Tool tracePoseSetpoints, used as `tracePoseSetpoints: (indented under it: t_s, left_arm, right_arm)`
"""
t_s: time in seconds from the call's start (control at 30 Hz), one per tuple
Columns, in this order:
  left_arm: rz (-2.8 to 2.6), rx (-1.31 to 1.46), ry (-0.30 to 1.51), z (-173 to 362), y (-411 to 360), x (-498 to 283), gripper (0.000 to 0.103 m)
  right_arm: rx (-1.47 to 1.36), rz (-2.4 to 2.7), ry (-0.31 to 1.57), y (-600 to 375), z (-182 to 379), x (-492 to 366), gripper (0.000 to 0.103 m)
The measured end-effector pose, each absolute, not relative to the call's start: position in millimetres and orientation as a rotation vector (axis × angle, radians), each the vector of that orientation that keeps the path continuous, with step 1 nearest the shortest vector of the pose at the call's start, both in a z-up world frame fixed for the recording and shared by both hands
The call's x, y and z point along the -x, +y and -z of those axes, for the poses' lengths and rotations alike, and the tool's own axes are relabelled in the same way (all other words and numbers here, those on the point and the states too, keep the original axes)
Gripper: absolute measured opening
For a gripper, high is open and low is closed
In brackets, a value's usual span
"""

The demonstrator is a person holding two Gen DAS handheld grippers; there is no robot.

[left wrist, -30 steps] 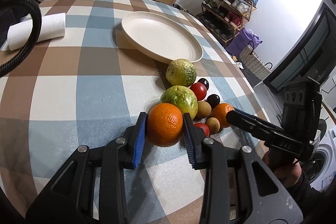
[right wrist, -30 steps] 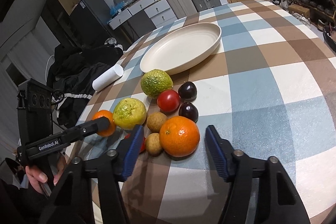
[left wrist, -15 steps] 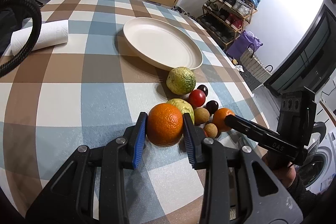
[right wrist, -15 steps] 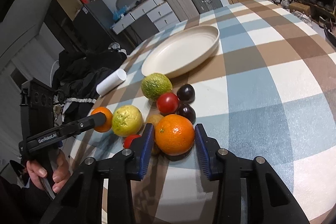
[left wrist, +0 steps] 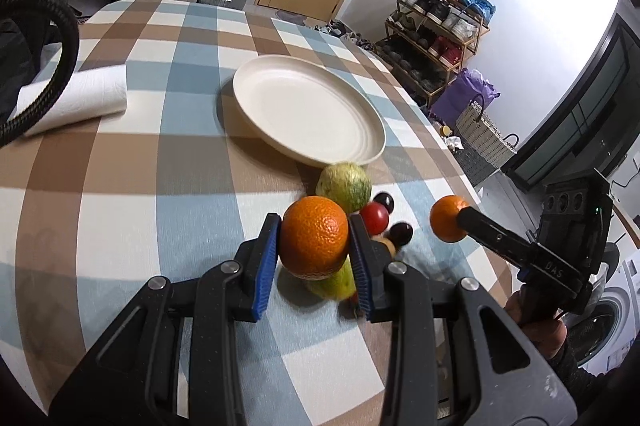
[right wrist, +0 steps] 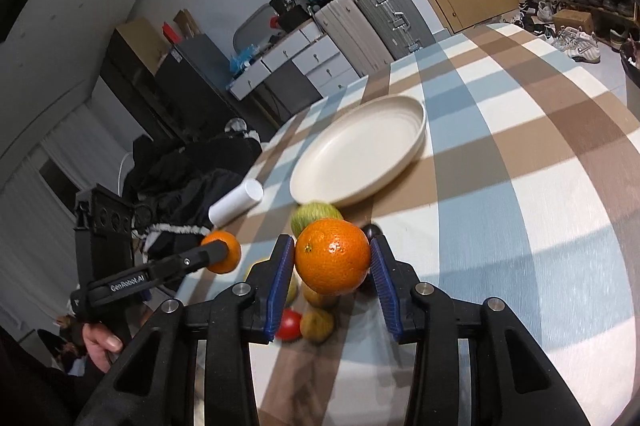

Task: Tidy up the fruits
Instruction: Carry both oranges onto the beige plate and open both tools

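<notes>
Oranges, round and bright: left tool point(left wrist: 314, 252) clamps one point(left wrist: 314, 240), right tool point(right wrist: 332, 272) clamps another point(right wrist: 333, 256), both above the checked-cloth bench point(left wrist: 120, 186).

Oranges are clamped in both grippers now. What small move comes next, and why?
Probably carry both forward to the cream plate and lower them there. The left gripper holds one orange and the right gripper holds the other orange, both seemingly lifted above the remaining fruit. The plate is bare and lies just beyond the green fruit.
</notes>
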State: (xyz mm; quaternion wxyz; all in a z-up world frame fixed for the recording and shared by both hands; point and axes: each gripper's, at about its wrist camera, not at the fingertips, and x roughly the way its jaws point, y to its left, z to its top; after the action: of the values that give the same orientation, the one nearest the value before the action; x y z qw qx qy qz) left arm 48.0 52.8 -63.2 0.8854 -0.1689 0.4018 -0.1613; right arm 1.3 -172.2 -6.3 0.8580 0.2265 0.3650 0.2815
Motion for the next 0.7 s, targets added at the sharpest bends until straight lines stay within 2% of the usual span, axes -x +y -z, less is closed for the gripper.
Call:
tracePoseSetpoints:
  t_s: [0.43, 0.7]
  left_arm:
    - [0.348, 0.305, 0.796, 22.1, 49.9, -124.9, 0.031]
    - [0.362, 0.308, 0.81, 15.5, 47.2, -202.8, 0.031]
  right_arm:
    - [-0.474, -0.644, 0.721, -168.6, -40.2, -83.4, 0.04]
    - [-0.47, -0.663, 0.759, -152.6, -41.3, -152.8, 0.04]
